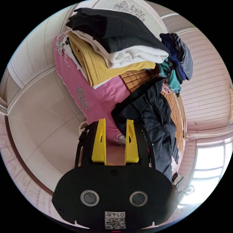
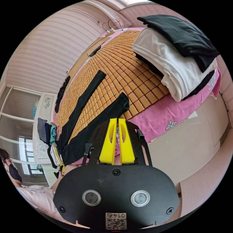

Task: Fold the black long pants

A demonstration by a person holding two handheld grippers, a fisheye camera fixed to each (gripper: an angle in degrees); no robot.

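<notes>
The black long pants (image 1: 153,114) lie spread on a bamboo mat (image 1: 136,79) over a pink sheet, waist end toward my left gripper (image 1: 116,122). Its yellow jaws stand open just short of the waistband corner, with nothing between them. In the right gripper view the two pant legs (image 2: 83,104) fan apart across the mat (image 2: 121,63). The nearer leg's cuff (image 2: 121,103) ends just beyond my right gripper (image 2: 117,120). Its jaws are together, holding nothing, over the pink sheet's edge (image 2: 155,116).
A stack of folded clothes (image 1: 114,41), black on white on yellow, sits on the bed beside the pants; it is also seen as stack (image 2: 177,55). A heap of loose garments (image 1: 177,58) lies farther along. A person's sleeve (image 2: 36,196) shows low left. Pale floor (image 1: 43,126) borders the bed.
</notes>
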